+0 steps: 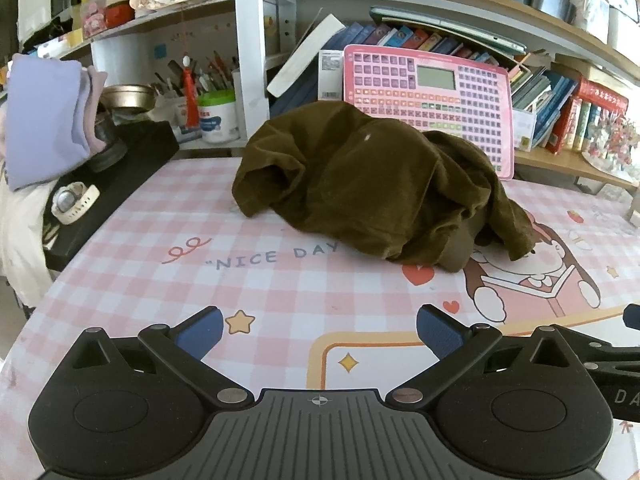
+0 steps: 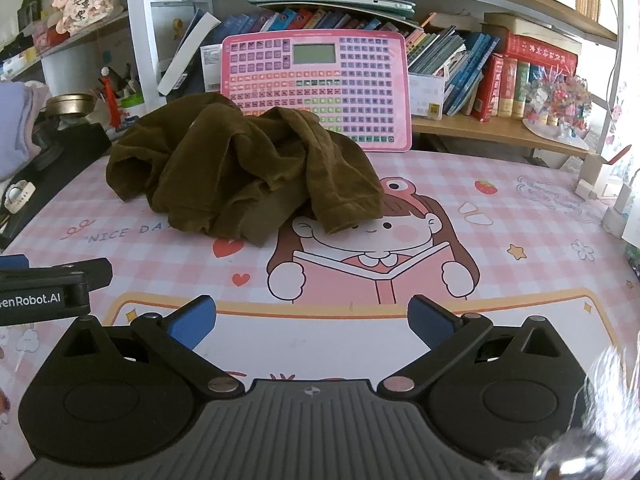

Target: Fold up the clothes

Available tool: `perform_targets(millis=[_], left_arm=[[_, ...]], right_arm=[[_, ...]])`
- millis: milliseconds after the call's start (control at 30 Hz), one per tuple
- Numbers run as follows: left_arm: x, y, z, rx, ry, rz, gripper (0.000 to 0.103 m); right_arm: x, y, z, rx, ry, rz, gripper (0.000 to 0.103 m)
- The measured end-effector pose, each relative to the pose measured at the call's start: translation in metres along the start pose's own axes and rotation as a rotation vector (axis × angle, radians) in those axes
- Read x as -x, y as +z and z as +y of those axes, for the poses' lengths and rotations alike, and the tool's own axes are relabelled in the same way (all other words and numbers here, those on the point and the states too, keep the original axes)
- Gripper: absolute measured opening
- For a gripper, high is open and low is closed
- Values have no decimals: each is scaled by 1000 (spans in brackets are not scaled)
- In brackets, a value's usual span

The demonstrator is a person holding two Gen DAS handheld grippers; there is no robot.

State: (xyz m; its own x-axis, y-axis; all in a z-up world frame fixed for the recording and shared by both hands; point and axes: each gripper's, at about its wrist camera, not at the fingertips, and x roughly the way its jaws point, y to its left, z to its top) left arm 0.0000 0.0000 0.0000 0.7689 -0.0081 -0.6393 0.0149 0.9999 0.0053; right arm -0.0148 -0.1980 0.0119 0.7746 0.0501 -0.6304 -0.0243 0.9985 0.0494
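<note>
From your left wrist view, your left gripper (image 1: 319,338) has its jaws spread wide with nothing between them, tilted down over the pink checked desk mat (image 1: 280,300). The olive-brown garment (image 1: 372,184) lies crumpled in a heap on the mat ahead of the fingers, a little to the right of centre and well apart from the pads. Behind it a pink keypad toy (image 1: 460,100) leans against a row of books. Far left of the gripper, a white watch (image 1: 74,202) rests on a black board.

From your right wrist view, your right gripper (image 2: 312,322) also stands wide and empty above the mat. The garment sits ahead and to the left of its fingers, not touching them, one sleeve draped over the printed cartoon girl (image 2: 400,240). Part of the left gripper shows at the left edge.
</note>
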Motion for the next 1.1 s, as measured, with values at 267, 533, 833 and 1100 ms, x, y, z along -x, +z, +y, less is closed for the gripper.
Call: perform_targets(millis=[267,533,833,1100], left_arm=[[-1,-1,1,1,18,12,103],[-2,0,1,-10,17,7,103],[-1,2,0,-13,10,-7,103],[-2,2,1,-6,-5,12,103]], right_arm=[[1,0,0,0,15,-4,103],[1,0,1,0,27,-7,103],[1,1,3,-2,34,-5,103],[1,1,1,-10,28,-1,103]])
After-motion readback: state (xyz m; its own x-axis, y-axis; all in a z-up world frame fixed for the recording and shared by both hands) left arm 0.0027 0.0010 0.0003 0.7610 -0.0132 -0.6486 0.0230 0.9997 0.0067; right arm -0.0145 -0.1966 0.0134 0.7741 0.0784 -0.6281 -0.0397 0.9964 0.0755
